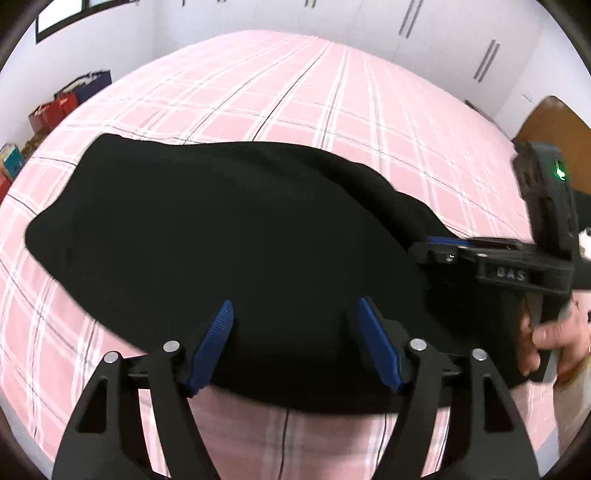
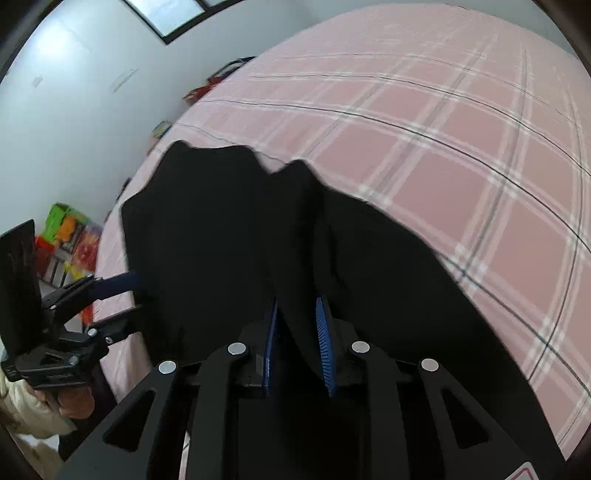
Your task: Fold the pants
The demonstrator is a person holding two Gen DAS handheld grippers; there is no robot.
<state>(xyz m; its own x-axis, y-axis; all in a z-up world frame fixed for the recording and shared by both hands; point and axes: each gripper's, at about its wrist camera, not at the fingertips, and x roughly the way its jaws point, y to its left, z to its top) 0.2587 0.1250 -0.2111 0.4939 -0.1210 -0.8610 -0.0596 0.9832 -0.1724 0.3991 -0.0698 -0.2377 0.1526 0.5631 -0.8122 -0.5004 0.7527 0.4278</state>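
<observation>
Black pants (image 1: 221,229) lie folded on the pink checked bed (image 1: 295,92). In the left wrist view my left gripper (image 1: 295,302) hovers over their near edge, open, with only flat cloth under its wide-spread blue pads (image 1: 214,343). My right gripper (image 1: 424,251) reaches in from the right at the pants' right end, held by a hand (image 1: 554,339). Seen from the right wrist, my right gripper (image 2: 295,304) has its jaws narrow, and a raised ridge of the pants (image 2: 207,240) fills the gap between the blue pads (image 2: 325,339). My left gripper (image 2: 129,299) stands open at the pants' left edge.
White wardrobe doors (image 1: 443,44) stand behind the bed. A wooden headboard (image 1: 546,122) is at the right. Coloured bags and boxes (image 1: 62,103) line the floor by the wall, under a window (image 2: 170,14). Bare bed cover stretches beyond the pants.
</observation>
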